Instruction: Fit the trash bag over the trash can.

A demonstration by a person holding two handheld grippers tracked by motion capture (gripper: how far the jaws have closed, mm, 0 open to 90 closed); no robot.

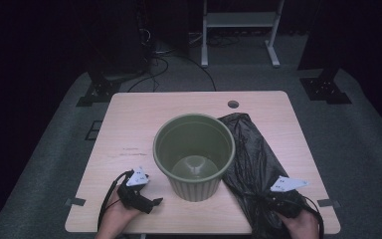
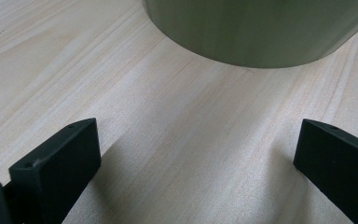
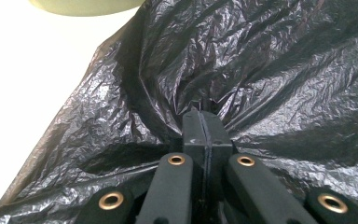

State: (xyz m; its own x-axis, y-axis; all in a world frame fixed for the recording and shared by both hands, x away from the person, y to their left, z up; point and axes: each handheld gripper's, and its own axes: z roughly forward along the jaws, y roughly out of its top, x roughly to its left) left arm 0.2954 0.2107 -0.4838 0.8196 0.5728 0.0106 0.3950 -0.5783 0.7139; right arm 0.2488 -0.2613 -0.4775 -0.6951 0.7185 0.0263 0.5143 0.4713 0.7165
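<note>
An empty olive-green bin (image 1: 194,154) stands upright in the middle of the wooden table (image 1: 129,124). A crumpled black plastic bag (image 1: 251,159) lies flat to its right, reaching the table's front edge. My left gripper (image 1: 151,201) rests low on the table left of the bin, jaws wide open on bare wood (image 2: 191,154), with the bin's base (image 2: 261,32) just ahead. My right gripper (image 1: 273,199) sits on the bag's near end. Its jaws are pressed together, and the black bag (image 3: 261,70) puckers into folds at the tips (image 3: 204,126).
A round cable hole (image 1: 233,104) sits near the table's far edge. Bare wood lies to the left of and behind the bin. Beyond the table are a white frame's legs (image 1: 238,30), cables and dark stands on grey carpet.
</note>
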